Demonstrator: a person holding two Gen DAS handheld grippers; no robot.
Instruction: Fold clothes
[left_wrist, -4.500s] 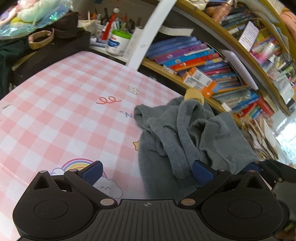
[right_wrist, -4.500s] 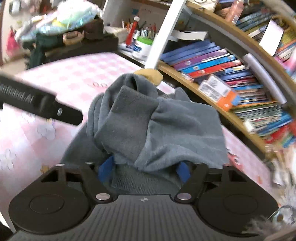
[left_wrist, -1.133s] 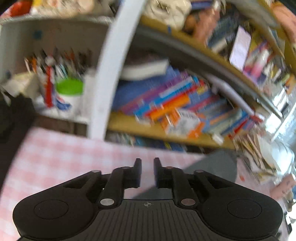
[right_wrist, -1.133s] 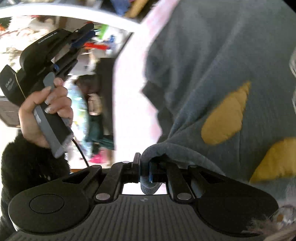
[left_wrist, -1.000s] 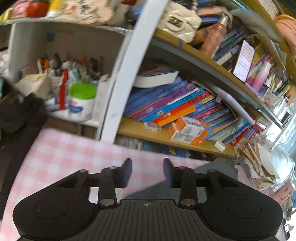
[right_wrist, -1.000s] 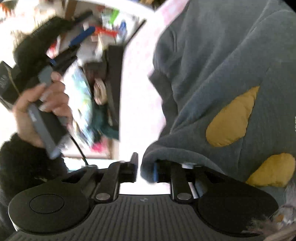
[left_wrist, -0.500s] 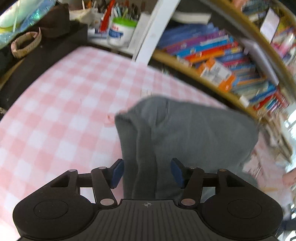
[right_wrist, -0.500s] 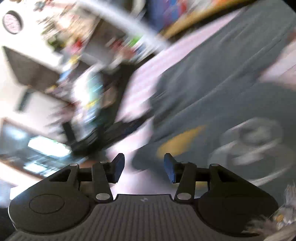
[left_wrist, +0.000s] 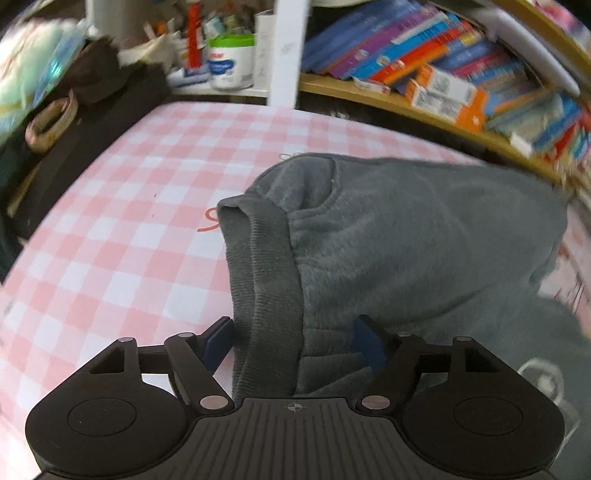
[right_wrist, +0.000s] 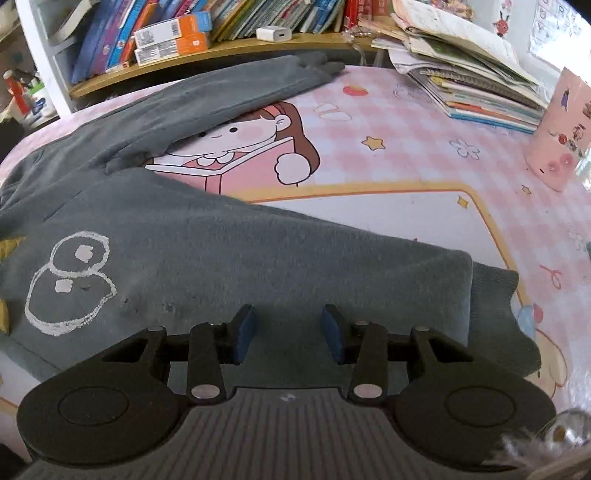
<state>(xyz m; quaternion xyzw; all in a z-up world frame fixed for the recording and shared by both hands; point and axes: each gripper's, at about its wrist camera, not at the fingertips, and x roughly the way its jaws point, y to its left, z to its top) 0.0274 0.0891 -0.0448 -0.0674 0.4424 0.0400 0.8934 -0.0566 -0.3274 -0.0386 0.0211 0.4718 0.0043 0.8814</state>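
the grey garment (right_wrist: 221, 251) lies flat under both pairs of parted fingers, a bookshelf (right_wrist: 207, 51) and stacked papers (right_wrist: 469, 77) beyond them.

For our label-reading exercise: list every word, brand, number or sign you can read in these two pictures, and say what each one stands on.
"8": a white hand-drawn figure on the grey trousers; it may be a drawing rather than a number.
Book spines: print blurred, unreadable.
Orange boxes: labels too small to read.
Green-lidded tub: label blurred, unreadable.
Pink cup: stickers only, no readable words.
Tablecloth: pictures only, no words.
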